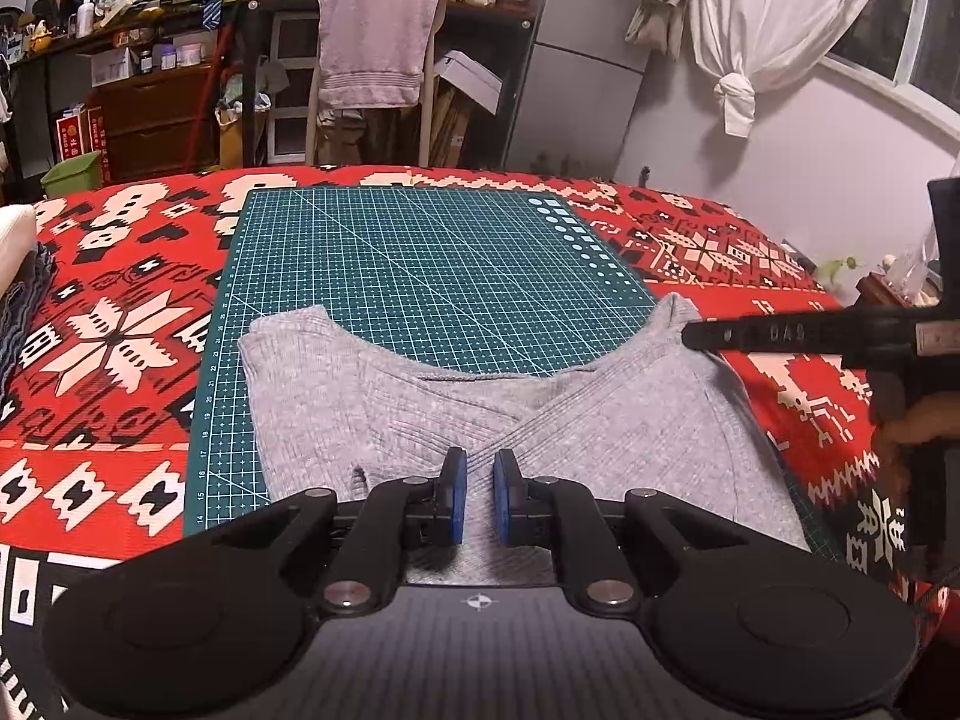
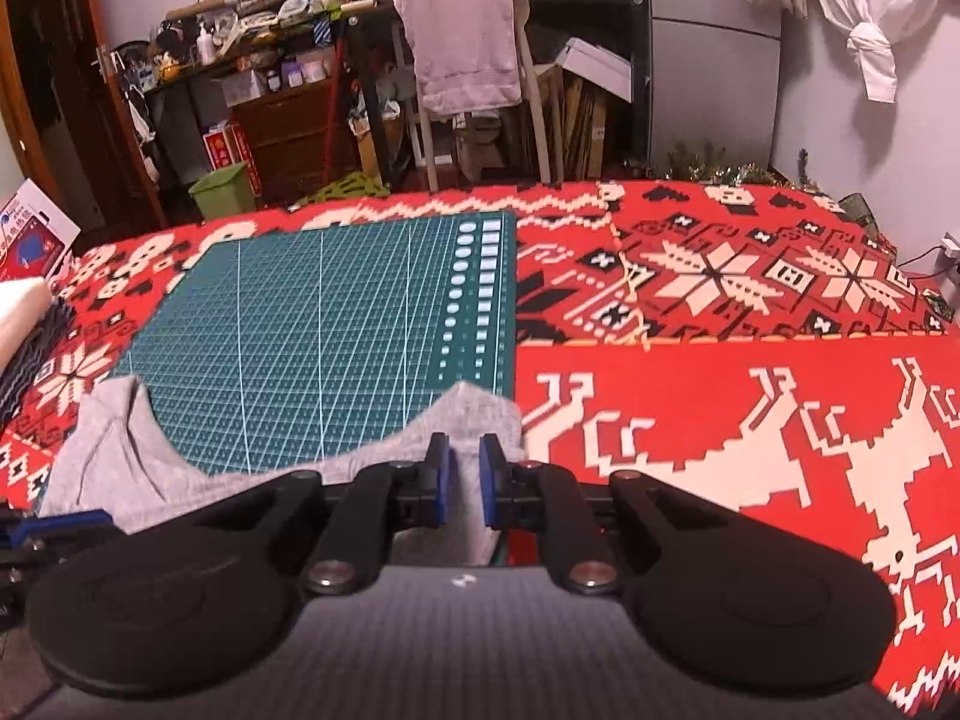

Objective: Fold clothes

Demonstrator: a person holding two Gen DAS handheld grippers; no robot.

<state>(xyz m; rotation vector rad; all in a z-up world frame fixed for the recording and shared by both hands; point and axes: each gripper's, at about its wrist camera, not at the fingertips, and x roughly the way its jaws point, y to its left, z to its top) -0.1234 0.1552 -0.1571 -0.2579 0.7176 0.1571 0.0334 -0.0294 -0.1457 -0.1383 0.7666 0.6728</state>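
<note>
- Closest in, the left gripper [image 1: 479, 495] is hanging low over the middle of the grey garment [image 1: 420, 414], its blue pads [image 1: 456, 495] standing a narrow gap apart; I cannot tell whether any cloth is pinched between them.
- The grey garment is lying flat across the near end of the green cutting mat [image 1: 420, 264], its curved edge facing away from the person and two points of cloth sticking out at the left and right.
- Its right side is spilling just past the mat's edge onto the red patterned blanket [image 1: 108, 324].
- The right gripper [image 2: 463, 480] is sitting at the garment's right point [image 2: 474, 414], the blue pads [image 2: 489, 480] a little apart with grey fabric showing in the gap and trailing down beneath; whether it is actually gripping, I cannot tell.
- From the left wrist view, that right gripper [image 1: 690, 336] is reaching in from the right edge, its black finger lying over the same point of cloth, with a hand [image 1: 918, 426] wrapped round the handle behind it.
- Off to the left of the blanket, a stack of folded fabrics [image 2: 30, 336] is sitting apart from the mat.
- Behind the bed, a chair draped with a pinkish towel [image 1: 372, 42] is standing among crowded shelves.
</note>
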